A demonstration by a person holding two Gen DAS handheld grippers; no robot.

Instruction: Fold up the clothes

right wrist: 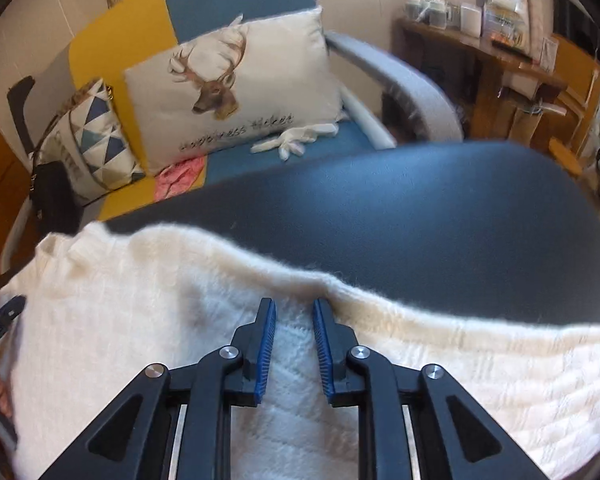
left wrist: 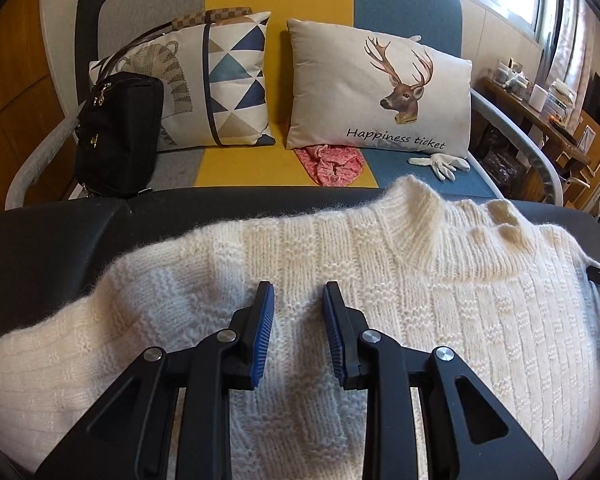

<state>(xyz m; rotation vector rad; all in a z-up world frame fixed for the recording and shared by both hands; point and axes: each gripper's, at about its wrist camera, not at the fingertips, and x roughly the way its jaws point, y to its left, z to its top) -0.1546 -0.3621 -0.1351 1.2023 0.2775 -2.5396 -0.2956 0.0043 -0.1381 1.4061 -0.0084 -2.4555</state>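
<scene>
Cream-white cable-knit wool sweater (left wrist: pixel 380 280) spread flat on the dark, smooth worktop (left wrist: pixel 60 240), collar on the far side of both tongs. Left tongs (left wrist: pixel 299 294) hover over the shoulder area, blades apart and empty; right tongs (right wrist: pixel 294 310) sit above the knit just short of its far fuzzy edge, likewise parted and gripping nothing. Judged stage — laying out and positioning, no fold yet made. The next move calls for each pair to lower, pinch an edge or sleeve, and carry it inward.
</scene>
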